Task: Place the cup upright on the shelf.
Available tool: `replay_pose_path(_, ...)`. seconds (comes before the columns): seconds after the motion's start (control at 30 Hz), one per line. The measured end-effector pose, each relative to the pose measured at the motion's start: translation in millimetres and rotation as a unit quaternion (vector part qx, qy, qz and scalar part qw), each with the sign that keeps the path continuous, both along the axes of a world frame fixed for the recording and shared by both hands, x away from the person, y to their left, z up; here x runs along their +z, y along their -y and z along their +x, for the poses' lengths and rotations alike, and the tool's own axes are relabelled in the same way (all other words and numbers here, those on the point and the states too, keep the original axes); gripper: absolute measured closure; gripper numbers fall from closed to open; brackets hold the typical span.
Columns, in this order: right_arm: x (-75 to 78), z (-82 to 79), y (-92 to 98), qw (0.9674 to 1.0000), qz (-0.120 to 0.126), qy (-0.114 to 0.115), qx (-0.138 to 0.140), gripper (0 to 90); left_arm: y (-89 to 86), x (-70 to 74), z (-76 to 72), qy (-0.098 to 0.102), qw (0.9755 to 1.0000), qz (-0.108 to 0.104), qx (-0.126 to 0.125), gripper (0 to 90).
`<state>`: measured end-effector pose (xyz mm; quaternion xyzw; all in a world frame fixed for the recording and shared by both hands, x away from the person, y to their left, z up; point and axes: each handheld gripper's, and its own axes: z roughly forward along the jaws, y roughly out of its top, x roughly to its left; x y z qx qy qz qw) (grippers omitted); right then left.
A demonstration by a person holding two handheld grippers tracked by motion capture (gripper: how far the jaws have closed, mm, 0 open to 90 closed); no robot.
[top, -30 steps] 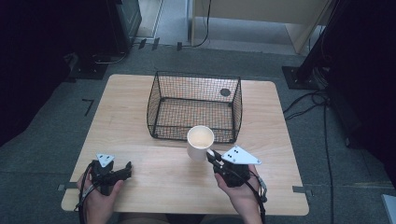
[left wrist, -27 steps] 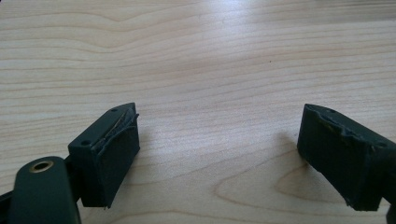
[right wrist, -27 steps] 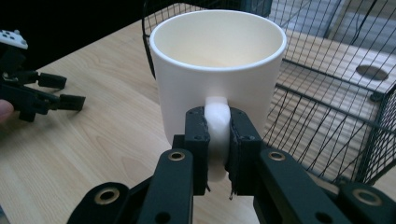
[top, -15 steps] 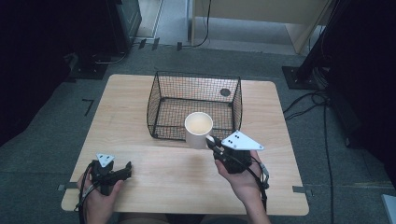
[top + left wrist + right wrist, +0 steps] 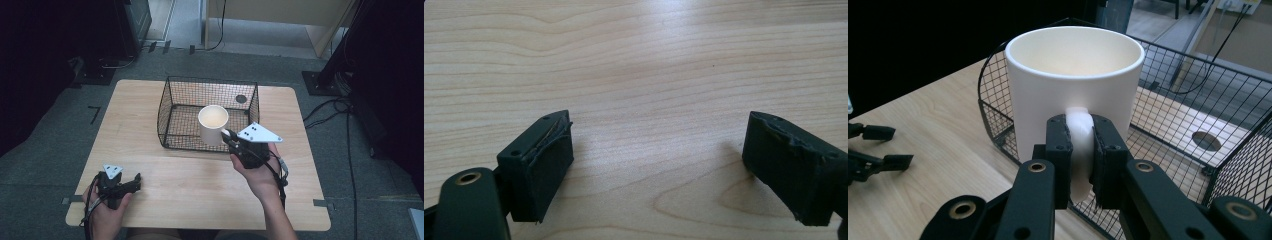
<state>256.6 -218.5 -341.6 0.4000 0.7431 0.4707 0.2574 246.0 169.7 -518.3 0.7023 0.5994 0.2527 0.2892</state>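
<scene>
here our right gripper (image 5: 1080, 150) is clamped on the handle of the mug (image 5: 1073, 85), held over the basket (image 5: 172, 117). we judge it stiff, smooth, heavyish and breakable; the handle suits. our left gripper (image 5: 659, 165) rests with jaws apart on the table (image 5: 634, 60).

The table (image 5: 150, 130) is seen from above and behind the person, looking forward and down. Bare wood is viewed close up along the left gripper (image 5: 659, 150). The basket (image 5: 1198, 100) and mug (image 5: 1073, 80) are shared by the right gripper view and the high view.
</scene>
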Motion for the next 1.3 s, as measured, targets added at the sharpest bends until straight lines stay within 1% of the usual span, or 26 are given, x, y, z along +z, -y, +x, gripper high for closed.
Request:
replay_pose_path(0.03,0.9,2.6,-0.2,1.0000,-0.002,0.002,0.000,80.9,0.0,0.0,0.0,0.000,1.0000,0.000,0.000,13.2)
replay_pose_path(0.23,1.9,19.0,-2.5,1.0000,-0.001,-0.002,-0.001,80.9,0.0,0.0,0.0,0.000,1.0000,0.000,0.000,13.1)
replay_pose_path(0.37,2.4,29.9,-5.8,0.9999,-0.013,0.002,-0.005,80.9,0.0,0.0,0.0,0.000,1.0000,0.000,0.000,13.1)
replay_pose_path(0.4,2.4,29.9,-5.8,0.9999,-0.013,0.002,-0.005,80.9,0.0,0.0,0.0,0.000,1.0000,0.000,0.000,13.1)
replay_pose_path(0.43,2.4,35.9,-6.9,0.9999,-0.016,0.001,-0.004,80.9,0.0,-0.1,0.0,0.000,1.0000,0.000,0.000,13.2)
replay_pose_path(0.5,1.9,42.2,-8.0,0.9998,-0.018,0.001,-0.004,80.9,0.0,-0.1,0.1,0.001,1.0000,0.000,0.000,13.2)
replay_pose_path(0.6,0.0,52.4,-10.1,0.9997,-0.023,0.001,-0.002,80.9,0.0,0.0,0.3,0.000,1.0000,0.001,0.000,13.2)
replay_pose_path(0.63,0.0,52.4,-10.1,0.9997,-0.023,0.001,-0.002,80.9,0.0,0.0,0.3,0.000,1.0000,0.001,0.000,13.2)
replay_pose_path(0.67,-2.0,59.4,-10.8,0.9996,-0.028,0.003,-0.001,80.9,0.0,0.0,0.3,0.000,1.0000,0.000,0.000,13.2)
replay_pose_path(0.7,-3.2,62.8,-11.1,0.9996,-0.027,0.004,0.000,80.9,0.0,0.0,0.3,0.000,1.0000,0.000,0.000,13.2)
replay_pose_path(0.73,-3.2,62.8,-11.1,0.9996,-0.027,0.004,0.000,80.9,0.0,-0.1,0.4,0.000,1.0000,0.000,0.000,13.2)
replay_pose_path(0.77,-5.8,69.3,-11.0,0.9997,-0.026,0.005,0.001,80.9,-0.1,0.0,0.4,0.000,1.0000,0.001,-0.001,13.2)
replay_pose_path(0.8,-7.0,72.3,-11.0,0.9997,-0.024,0.003,0.000,80.9,0.0,-0.1,0.4,0.000,1.0000,0.001,0.000,13.1)
replay_pose_path(0.9,-10.7,81.8,-10.0,0.9998,-0.017,0.003,0.007,80.9,0.0,0.0,0.3,0.000,1.0000,0.001,0.000,13.1)
replay_pose_path(0.93,-10.7,81.8,-10.0,0.9998,-0.017,0.003,0.007,80.9,0.0,0.0,0.3,0.000,1.0000,0.001,0.000,13.1)
replay_pose_path(0.97,-11.9,85.2,-9.2,0.9998,-0.016,0.002,0.011,80.9,-0.1,0.0,0.3,0.000,1.0000,0.001,0.000,13.1)
replay_pose_path(1.0,-14.0,91.7,-8.7,0.9996,-0.016,-0.001,0.022,80.9,0.1,-0.1,0.3,0.000,1.0000,0.000,0.000,13.1)
replay_pose_path(1.03,-14.0,91.7,-8.7,0.9996,-0.016,-0.001,0.022,80.9,0.1,-0.1,0.3,0.000,1.0000,0.000,0.000,13.1)
replay_pose_path(1.07,-16.2,97.1,-9.1,0.9994,-0.021,0.002,0.027,80.9,-0.1,0.0,0.4,0.000,1.0000,0.001,-0.001,13.1)
replay_pose_path(1.1,-16.2,97.1,-9.1,0.9994,-0.021,0.002,0.027,80.9,-0.1,0.0,0.4,0.000,1.0000,0.001,-0.001,13.2)
replay_pose_path(1.13,-18.0,102.4,-9.1,0.9994,-0.019,0.003,0.029,80.9,-0.1,0.1,0.3,0.000,1.0000,0.001,-0.001,13.1)
replay_pose_path(1.2,-20.1,107.9,-9.3,0.9991,-0.021,0.004,0.037,80.9,0.0,0.0,0.4,-0.001,1.0000,0.001,0.000,13.2)
replay_pose_path(1.23,-20.1,107.9,-9.3,0.9991,-0.021,0.004,0.037,80.9,0.0,0.0,0.4,-0.001,1.0000,0.001,0.000,13.2)
replay_pose_path(1.27,-22.5,114.0,-9.0,0.9986,-0.025,0.005,0.046,80.9,0.0,0.0,0.4,0.000,1.0000,0.000,-0.001,13.1)
replay_pose_path(1.3,-23.8,117.1,-8.9,0.9985,-0.024,0.002,0.050,81.0,0.0,0.0,0.4,0.000,1.0000,0.000,-0.001,13.2)
